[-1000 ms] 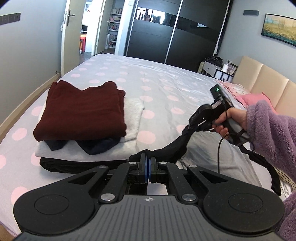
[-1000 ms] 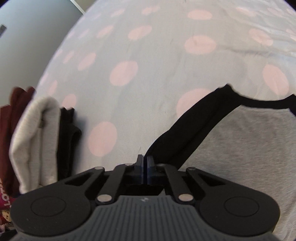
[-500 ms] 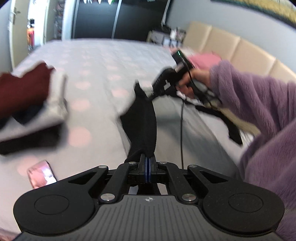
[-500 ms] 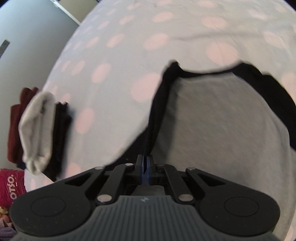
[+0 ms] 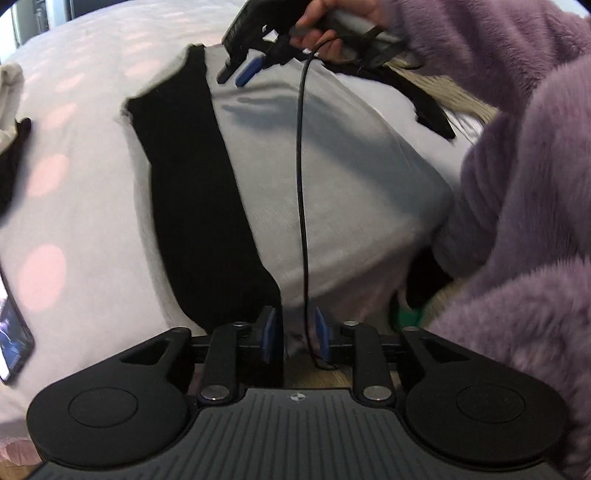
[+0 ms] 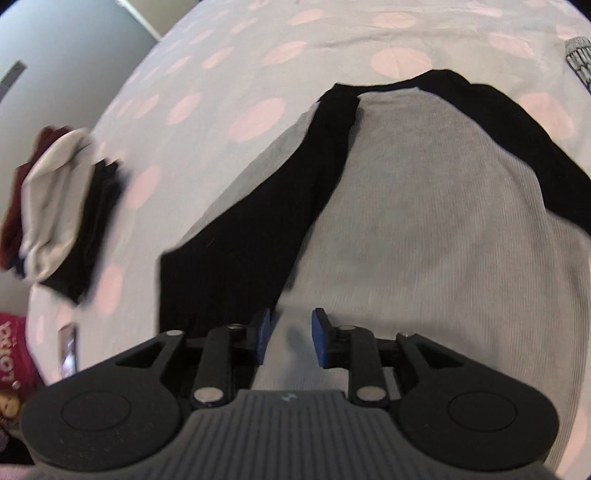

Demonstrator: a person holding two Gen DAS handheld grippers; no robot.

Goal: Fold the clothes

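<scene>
Spotted grey bedding with pink dots [image 6: 258, 118] carries the work: a grey shirt with black sleeves [image 6: 424, 221] lies flat on it, and 1 black sleeve [image 5: 199, 206] is folded in over the grey body as a long strip. That strip runs straight away from the left gripper [image 5: 294, 332] toward the right gripper [image 5: 243, 70], so its long axis joins the 2 tools — the left sits at the near end by the cuff, the right above the far end by the shoulder. In the right wrist view the right gripper [image 6: 288, 336] hovers over grey cloth with the sleeve just to the left of its tips. Both sets of jaws are opening, blue pads parted; the left has the sleeve's edge against 1 pad and a dangling black cable [image 5: 303, 184] crossing the gap, while the right has only flat cloth showing below its gap, nothing pinched. A second ago both were pressed together on the sleeve, which hung lifted between them; half a second ago it was swinging across the shirt, and now it lies laid down and let go. Next, I judge, comes the other sleeve [image 6: 535, 155] on the far side, nearer the right hand [image 5: 332, 22]. Off to the side sit a stack of folded clothes [image 6: 59, 206] and a phone [image 5: 11, 339].
</scene>
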